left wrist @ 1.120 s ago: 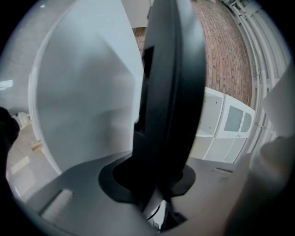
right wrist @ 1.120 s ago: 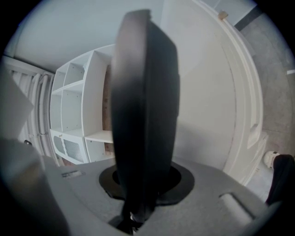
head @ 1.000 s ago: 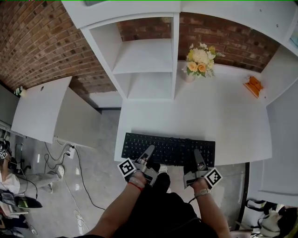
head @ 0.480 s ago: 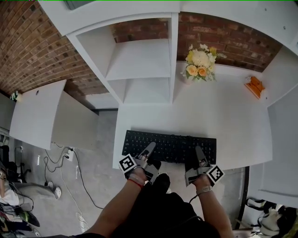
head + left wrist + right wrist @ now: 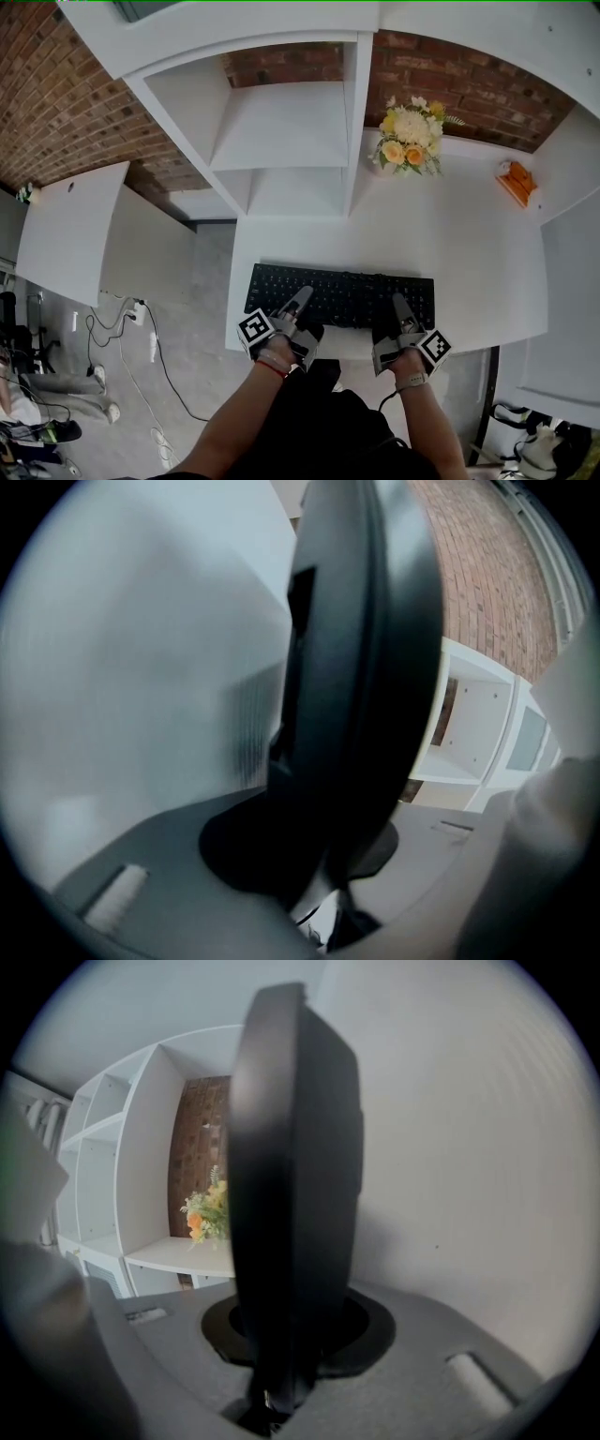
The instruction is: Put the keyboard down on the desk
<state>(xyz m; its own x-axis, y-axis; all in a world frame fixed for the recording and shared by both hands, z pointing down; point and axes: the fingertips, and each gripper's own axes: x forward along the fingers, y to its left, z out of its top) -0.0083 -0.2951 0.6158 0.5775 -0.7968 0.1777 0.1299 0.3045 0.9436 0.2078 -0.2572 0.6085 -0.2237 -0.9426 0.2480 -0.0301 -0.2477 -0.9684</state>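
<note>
One brick wall (image 5: 56,103) runs behind everything, and against it stands one white shelf unit (image 5: 352,112) showing two open compartments, one above the other. Beside and before it lies one white desk (image 5: 469,253). One black keyboard (image 5: 342,295) sits lengthwise over the desk's near edge, its long side parallel to that edge; whether its underside rests on the surface cannot be told. Two grippers hold it from the person's side, each carrying one cube with square markers. The left gripper (image 5: 298,305) is clamped on the keyboard's near edge toward its left end, the black slab filling the gap between its jaws in the left gripper view. The right gripper (image 5: 401,309) is clamped the same way toward the right end, the keyboard seen edge-on between its jaws. At the back of the desk stands one bouquet (image 5: 411,141) of pale and orange flowers, and well to its right lies one small orange object (image 5: 516,181).
</note>
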